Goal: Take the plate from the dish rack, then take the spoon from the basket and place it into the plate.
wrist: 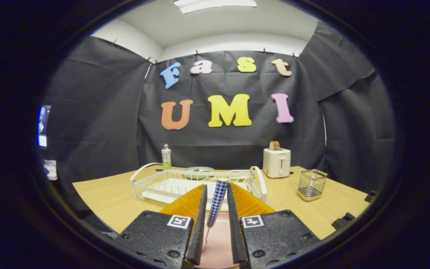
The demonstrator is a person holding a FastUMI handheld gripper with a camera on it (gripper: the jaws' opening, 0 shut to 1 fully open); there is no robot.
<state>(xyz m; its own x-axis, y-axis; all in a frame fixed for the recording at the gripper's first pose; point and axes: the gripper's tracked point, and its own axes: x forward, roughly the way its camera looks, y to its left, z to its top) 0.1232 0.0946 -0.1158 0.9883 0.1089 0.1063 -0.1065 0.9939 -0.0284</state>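
Note:
My gripper [217, 185] hovers low over a pink plate [218, 243] that lies on the table under the fingers. A spoon with a blue checked handle [217, 201] stands tilted between the fingers, its thin metal stem reaching down to the plate. The handle's top leans by the right finger, and a gap shows on each side of the handle. The jaws stand narrowly open. Just beyond the fingers is the white wire dish rack [155, 183], and the wire basket [312, 184] stands to the right of it.
A white toaster [276, 162] with bread in it stands behind the rack's right end. A small bottle [166, 156] and a greenish dish [199, 172] are at the back. The tan tabletop [103, 198] ends near the booth's cloth walls.

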